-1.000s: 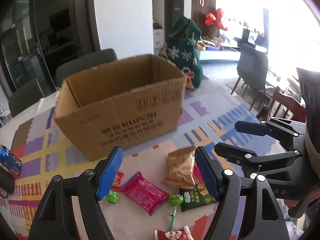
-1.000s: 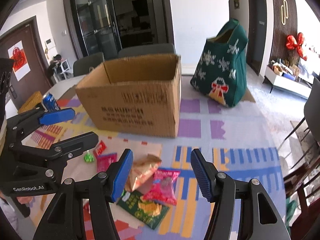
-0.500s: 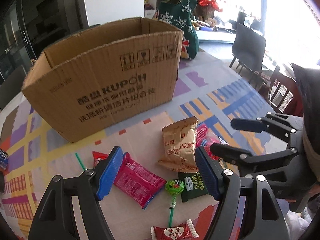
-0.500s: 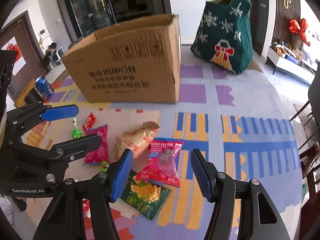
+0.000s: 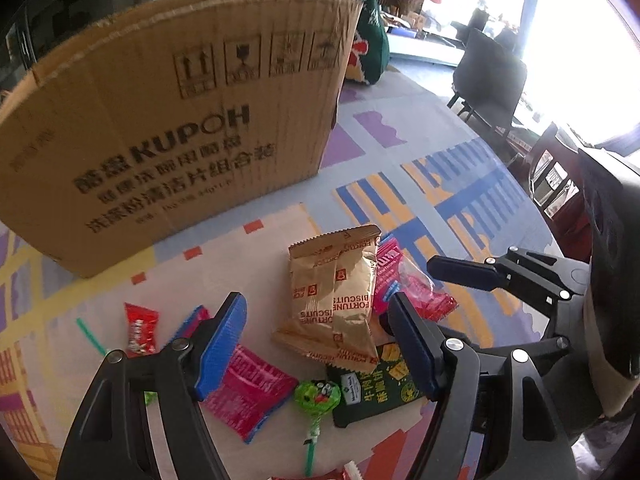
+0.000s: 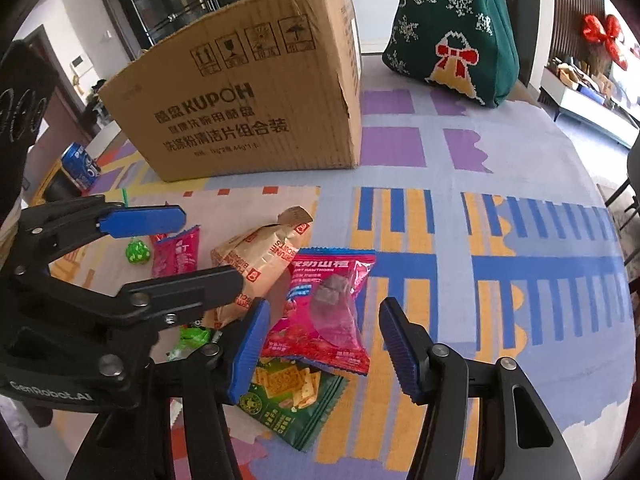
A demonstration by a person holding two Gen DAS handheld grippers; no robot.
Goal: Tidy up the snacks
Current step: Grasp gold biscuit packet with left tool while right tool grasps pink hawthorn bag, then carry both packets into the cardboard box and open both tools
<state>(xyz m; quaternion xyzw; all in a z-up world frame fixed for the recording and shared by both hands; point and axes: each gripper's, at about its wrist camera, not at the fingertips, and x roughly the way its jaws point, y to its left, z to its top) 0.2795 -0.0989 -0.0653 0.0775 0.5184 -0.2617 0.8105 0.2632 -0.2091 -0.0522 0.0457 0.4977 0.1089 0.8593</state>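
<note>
Left wrist view: left gripper (image 5: pixel 318 344) points steeply down at the snack pile on the table (image 5: pixel 460 184), jaws parted wide, nothing pressed between the blue pads. Gold biscuit packet (image 5: pixel 338 300) lies in the gap between the pads, beyond the tips; whether a pad touches it cannot be told. Pink packet (image 5: pixel 250 394) lies flat under the left-hand pad, partly hidden by it. Green lollipop (image 5: pixel 316 398) lies beside the pink packet, stick toward the near edge. Dark green cracker packet (image 5: pixel 376 388) sits under the right-hand pad and under the gold packet's lower edge. Small red candy (image 5: pixel 141 330) and a green stick (image 5: pixel 91 336) lie off to the left side. Cardboard box (image 5: pixel 168 128) stands upright behind the pile, toward the far side of the table.

Right wrist view: right gripper (image 6: pixel 324 342) also points down, jaws apart and gripping nothing; they have just been closing a little. Red hawthorn packet (image 6: pixel 328 312) lies between the pads, not pinched. It overlaps the dark green cracker packet (image 6: pixel 292 400) below and leans on the gold biscuit packet (image 6: pixel 256 268) to its left. Left gripper (image 6: pixel 192 248) shows here from the side, above the gold packet. Blue can (image 6: pixel 80 162) stands near the left edge; green knitted bag (image 6: pixel 452 28) stands at the far side, right of the box (image 6: pixel 248 100).
</note>
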